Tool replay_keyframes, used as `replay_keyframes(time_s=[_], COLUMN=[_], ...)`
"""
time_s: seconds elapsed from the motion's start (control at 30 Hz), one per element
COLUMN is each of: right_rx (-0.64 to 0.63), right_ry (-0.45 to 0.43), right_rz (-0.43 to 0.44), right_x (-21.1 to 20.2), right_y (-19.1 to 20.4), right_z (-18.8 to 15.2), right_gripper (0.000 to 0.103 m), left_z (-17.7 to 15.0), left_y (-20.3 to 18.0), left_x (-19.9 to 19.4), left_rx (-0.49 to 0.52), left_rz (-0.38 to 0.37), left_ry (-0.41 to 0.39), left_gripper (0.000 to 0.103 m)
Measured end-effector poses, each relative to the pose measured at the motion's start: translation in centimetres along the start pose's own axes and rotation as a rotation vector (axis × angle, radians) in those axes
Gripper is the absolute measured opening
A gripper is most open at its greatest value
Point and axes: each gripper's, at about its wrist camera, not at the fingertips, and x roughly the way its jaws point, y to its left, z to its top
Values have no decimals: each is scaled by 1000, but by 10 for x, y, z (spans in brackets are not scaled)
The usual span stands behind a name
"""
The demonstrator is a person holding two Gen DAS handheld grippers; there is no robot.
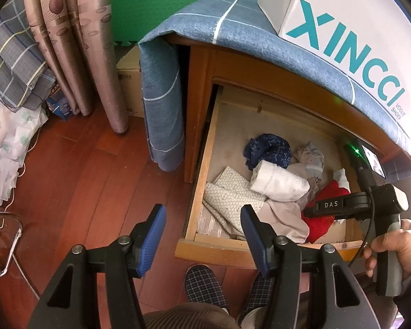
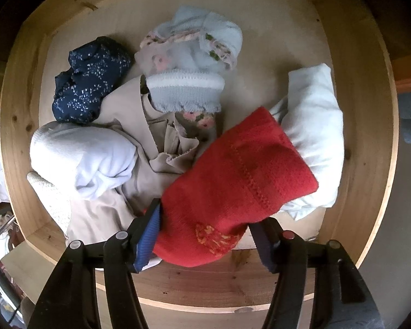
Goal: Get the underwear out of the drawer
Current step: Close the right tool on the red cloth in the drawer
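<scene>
Left tongs (image 1: pixel 202 235): jaws parted, nothing between them, held above the floor (image 1: pixel 82 164) just before the open drawer (image 1: pixel 202 181). Right tongs (image 2: pixel 205 235): jaws closed on the red underwear (image 2: pixel 233 175), inside the drawer. Drawer contents, left to right: navy bundle (image 2: pixel 90 82), white roll (image 2: pixel 85 159), beige garment (image 2: pixel 150 142), pale floral piece (image 2: pixel 194 54), white cloth (image 2: pixel 315 137).

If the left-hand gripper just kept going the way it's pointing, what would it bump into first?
Probably the wooden floor, just left of the open drawer. The left gripper hangs empty, jaws apart, outside the drawer's corner; depth is hard to judge here.
</scene>
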Motion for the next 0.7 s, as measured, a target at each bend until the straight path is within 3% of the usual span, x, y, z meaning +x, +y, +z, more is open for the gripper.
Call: replay_keyframes(time_s=[0.23,0.5,0.7], right_rx=[-15,-25,-44], right_ry=[23,59,52], right_rz=[-16,-27,-37], right_x=[19,25,23], right_y=[5,8,9], right_z=[-5,11,13], right_gripper=[61,66,62], left_z=[-1,0,-1], left_y=[-1,-1,-2], left_x=[0,0,1], left_rx=[-2,-2,0], left_rz=[-2,-2,1], left_ry=[-1,2,6], left_gripper=[58,58,58])
